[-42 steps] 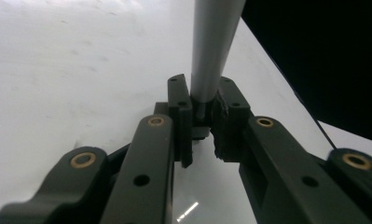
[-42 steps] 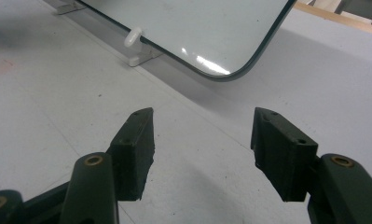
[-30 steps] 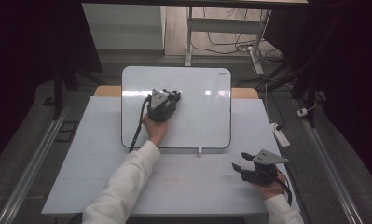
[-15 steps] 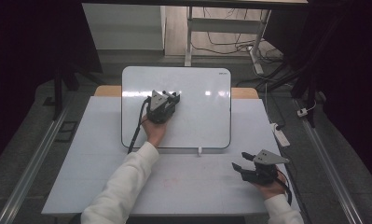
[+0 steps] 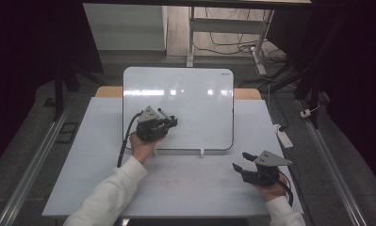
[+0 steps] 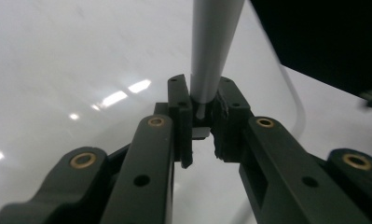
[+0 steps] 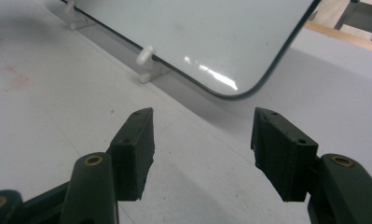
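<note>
The grey marker [image 6: 215,51] is clenched in the left gripper [image 5: 169,123] over the whiteboard [image 5: 195,94]; the right gripper [image 5: 240,168] fingers [image 7: 136,149] are released above the surface [image 5: 185,183]

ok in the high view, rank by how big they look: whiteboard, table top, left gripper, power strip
1. table top
2. whiteboard
3. left gripper, shut on a grey pen
4. power strip

The board stands farther from the camera than the table's front edge, but the table still looks clearly larger.
</note>
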The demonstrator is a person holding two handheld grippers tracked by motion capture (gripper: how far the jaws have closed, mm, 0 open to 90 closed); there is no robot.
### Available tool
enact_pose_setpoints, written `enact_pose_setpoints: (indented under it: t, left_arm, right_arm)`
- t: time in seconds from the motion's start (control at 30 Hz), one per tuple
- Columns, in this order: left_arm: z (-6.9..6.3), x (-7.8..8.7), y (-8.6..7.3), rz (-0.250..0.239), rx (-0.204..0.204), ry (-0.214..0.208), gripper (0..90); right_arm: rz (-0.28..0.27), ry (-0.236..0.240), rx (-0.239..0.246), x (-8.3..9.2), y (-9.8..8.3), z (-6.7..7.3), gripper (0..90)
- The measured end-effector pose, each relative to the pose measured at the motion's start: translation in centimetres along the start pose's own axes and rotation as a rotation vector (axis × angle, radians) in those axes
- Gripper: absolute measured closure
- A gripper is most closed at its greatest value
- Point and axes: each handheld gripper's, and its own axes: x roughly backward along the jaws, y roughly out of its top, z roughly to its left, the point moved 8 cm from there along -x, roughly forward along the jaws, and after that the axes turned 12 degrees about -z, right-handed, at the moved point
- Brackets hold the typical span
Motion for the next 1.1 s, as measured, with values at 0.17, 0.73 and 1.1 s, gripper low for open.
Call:
enact_pose_setpoints:
  t: [0.17, 0.73, 1.1]
  left_arm:
    - [-3.0, 2.6, -1.3, 0.074, 0.052, -0.122, 78.7]
    - [-8.0, 3.1, -4.4, 0.241, 0.074, -0.305, 78.7]
    - [-9.6, 1.8, -5.3, 0.306, 0.074, -0.352, 78.6]
  right_arm:
    - [-0.045, 0.002, 0.004, -0.1, 1.3, 0.9, 39.7]
    - [-0.127, 0.08, 0.034, -1.7, 5.8, 6.8, 40.6]
    - [-0.128, 0.151, 0.03, -6.2, 8.9, 11.1, 40.9]
